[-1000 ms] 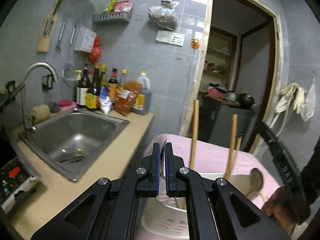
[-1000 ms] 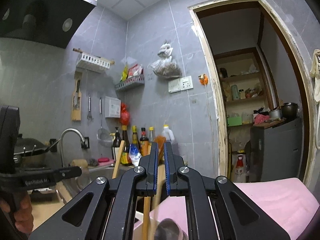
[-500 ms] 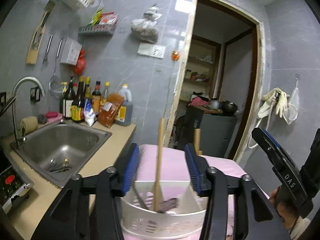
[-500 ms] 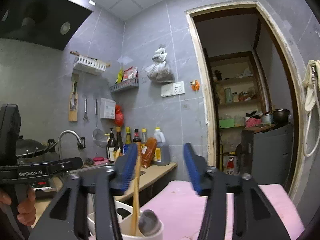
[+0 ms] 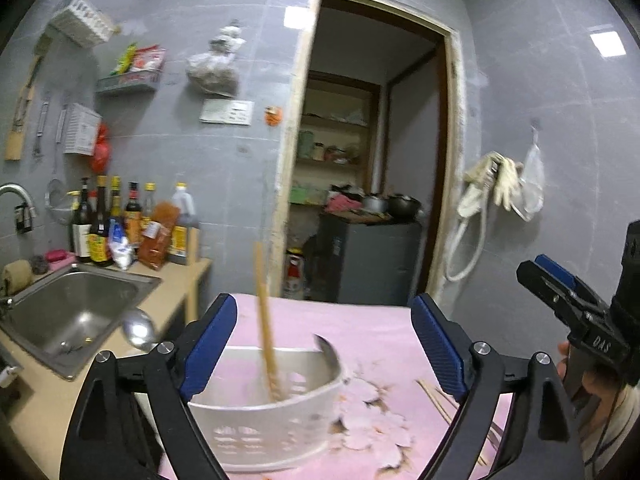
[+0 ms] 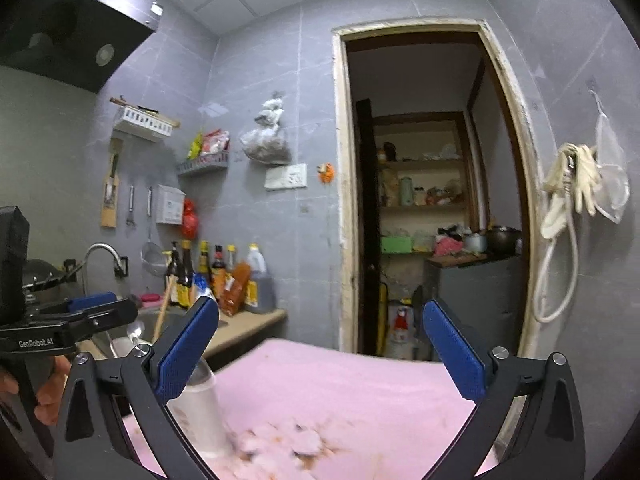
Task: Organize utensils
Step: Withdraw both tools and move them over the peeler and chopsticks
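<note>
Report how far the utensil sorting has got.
Done: wooden chopsticks and two spoons stand in the white utensil holder on the pink tablecloth. In hand: nothing; the left tool and right tool are opening, nothing between the jaws. Left: loose chopsticks lie on the cloth right of the holder, plus what looks like a fork, partly hidden.
</note>
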A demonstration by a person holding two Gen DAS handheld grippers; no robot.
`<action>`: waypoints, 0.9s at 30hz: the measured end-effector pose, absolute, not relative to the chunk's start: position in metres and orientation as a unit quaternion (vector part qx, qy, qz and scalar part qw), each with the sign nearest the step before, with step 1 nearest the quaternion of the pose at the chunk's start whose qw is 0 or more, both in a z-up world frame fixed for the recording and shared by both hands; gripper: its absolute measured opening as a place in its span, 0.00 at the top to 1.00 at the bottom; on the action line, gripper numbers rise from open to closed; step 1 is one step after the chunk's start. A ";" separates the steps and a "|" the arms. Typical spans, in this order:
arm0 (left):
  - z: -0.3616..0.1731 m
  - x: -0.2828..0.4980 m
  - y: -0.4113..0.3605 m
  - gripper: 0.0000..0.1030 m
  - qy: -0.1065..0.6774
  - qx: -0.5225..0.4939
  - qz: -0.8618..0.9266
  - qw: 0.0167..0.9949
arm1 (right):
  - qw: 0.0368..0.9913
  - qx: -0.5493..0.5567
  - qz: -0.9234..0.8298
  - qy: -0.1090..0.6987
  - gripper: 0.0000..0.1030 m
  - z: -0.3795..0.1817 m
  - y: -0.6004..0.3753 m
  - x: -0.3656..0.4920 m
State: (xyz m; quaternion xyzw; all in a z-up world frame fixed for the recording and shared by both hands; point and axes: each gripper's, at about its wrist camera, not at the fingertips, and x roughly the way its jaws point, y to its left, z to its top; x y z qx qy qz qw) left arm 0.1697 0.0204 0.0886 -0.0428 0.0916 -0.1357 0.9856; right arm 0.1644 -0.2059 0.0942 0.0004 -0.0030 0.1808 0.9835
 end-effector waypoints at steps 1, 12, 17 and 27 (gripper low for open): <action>0.086 0.170 0.014 0.17 0.096 -0.037 -0.141 0.985 | 0.985 0.000 0.173 0.005 0.00 0.092 -0.216 0.163; 0.045 0.188 -0.052 0.17 0.184 0.013 -0.204 0.961 | 0.987 -0.007 0.116 0.111 0.00 0.057 -0.278 0.159; 0.024 0.205 -0.075 0.17 0.242 0.034 -0.222 0.944 | 0.975 -0.002 0.109 0.192 0.11 0.033 -0.289 0.171; -0.013 0.239 -0.101 0.19 0.347 0.047 -0.256 0.901 | 0.926 0.008 0.146 0.347 0.49 -0.016 -0.282 0.218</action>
